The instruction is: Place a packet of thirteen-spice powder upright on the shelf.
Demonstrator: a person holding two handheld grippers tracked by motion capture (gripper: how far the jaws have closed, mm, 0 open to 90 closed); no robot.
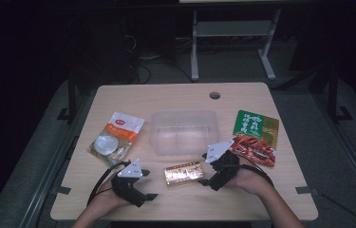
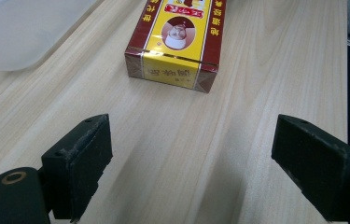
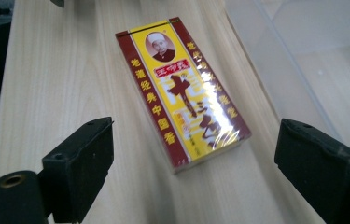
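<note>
Wooden table (image 1: 118, 199) (pale) bears box (image 1: 183, 173), tub (image 1: 184, 132), packets (image 1: 117, 137).

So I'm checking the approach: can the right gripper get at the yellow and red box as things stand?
Probably yes. The right gripper is open and faces the yellow and red box, which lies flat on bare table. The clear bin stands beside it, not between.

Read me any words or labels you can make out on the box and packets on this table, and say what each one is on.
"十三香": large dark characters on the yellow and red box, partly lost in glare.
"地道经典中国香": yellow column on the box's red border.
Other box print: too small or blurred.
Orange and white packet: print too small.
Green and red packet: characters too blurred.
</note>
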